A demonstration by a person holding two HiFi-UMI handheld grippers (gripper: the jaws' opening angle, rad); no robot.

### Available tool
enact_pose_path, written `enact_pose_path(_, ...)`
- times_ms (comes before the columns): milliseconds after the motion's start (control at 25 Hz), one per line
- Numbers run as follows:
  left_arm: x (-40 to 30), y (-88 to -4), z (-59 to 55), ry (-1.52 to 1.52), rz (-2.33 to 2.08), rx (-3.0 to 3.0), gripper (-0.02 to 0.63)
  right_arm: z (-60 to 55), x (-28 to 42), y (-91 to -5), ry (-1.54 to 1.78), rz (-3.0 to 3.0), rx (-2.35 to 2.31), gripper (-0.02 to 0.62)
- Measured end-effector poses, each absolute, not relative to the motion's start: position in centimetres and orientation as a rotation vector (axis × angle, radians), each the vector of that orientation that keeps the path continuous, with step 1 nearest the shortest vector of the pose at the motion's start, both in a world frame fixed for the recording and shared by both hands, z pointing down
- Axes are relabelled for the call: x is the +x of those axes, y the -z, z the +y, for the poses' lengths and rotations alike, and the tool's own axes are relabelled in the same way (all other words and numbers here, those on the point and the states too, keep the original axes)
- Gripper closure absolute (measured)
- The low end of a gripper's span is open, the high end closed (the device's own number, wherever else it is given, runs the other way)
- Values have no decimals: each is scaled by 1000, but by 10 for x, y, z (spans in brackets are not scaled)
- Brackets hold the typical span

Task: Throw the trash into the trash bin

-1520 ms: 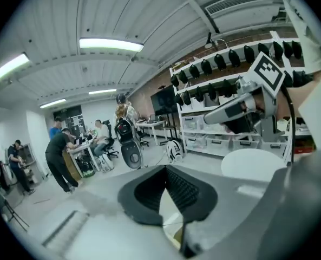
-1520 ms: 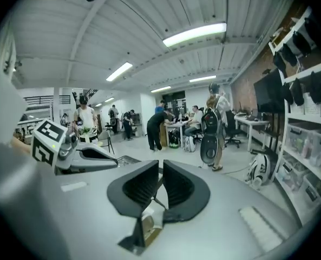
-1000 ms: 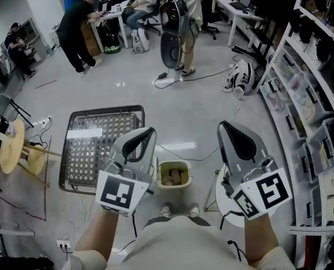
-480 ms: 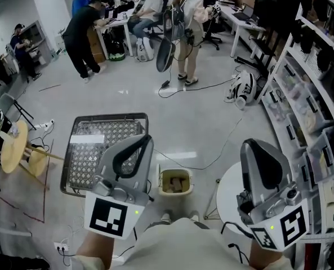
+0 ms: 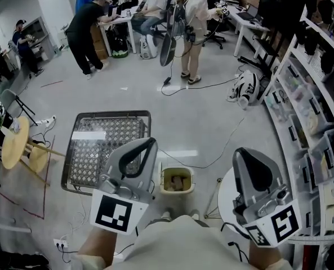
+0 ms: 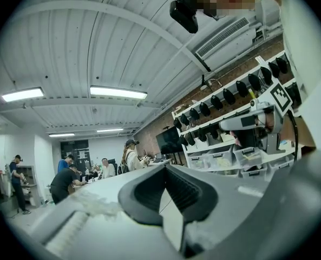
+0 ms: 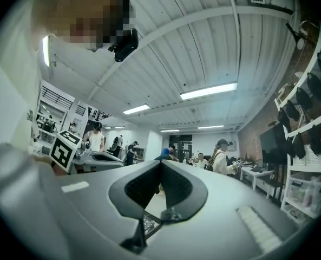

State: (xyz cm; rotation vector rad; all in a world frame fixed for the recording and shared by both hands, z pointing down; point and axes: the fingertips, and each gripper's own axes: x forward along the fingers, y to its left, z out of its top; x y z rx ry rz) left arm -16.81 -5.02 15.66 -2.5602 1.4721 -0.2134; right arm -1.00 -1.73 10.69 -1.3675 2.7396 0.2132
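Rightward and lower in the head view is where the right gripper (image 5: 248,163) has gone since a second ago; it now hangs over the table (image 5: 223,191). The left gripper (image 5: 143,149) sits about where it was.

I count two grippers, and both have their jaws together with nothing between the pads. Each gripper view shows only room and ceiling past the tips.

One bin (image 5: 175,180) stands on the floor between the two grippers as the head view shows them, just ahead of my operator's shoes (image 5: 167,212). The trash (image 5: 176,180) is in it: tan lumps, too small for me to count.

One wire basket (image 5: 107,115) lies just left of the bin, with a white strip across it and the left gripper overlapping its near right corner. I cannot tell whether it holds anything else. One round stool (image 5: 12,142) stands further left.

Open grey floor (image 5: 133,89) runs from the bin up to five people (image 5: 85,27) near the desks. One cable (image 5: 212,157) crosses it toward the bin. Shelves (image 5: 313,94) close off the whole right edge, close beside the table.
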Motion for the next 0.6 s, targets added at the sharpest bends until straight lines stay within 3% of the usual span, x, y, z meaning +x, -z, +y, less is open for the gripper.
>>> enact_pose_path(600, -166, -161, -60, 219, 1452, -2584, 603, -28, -8, -112, -219, 2749, -1396, 592)
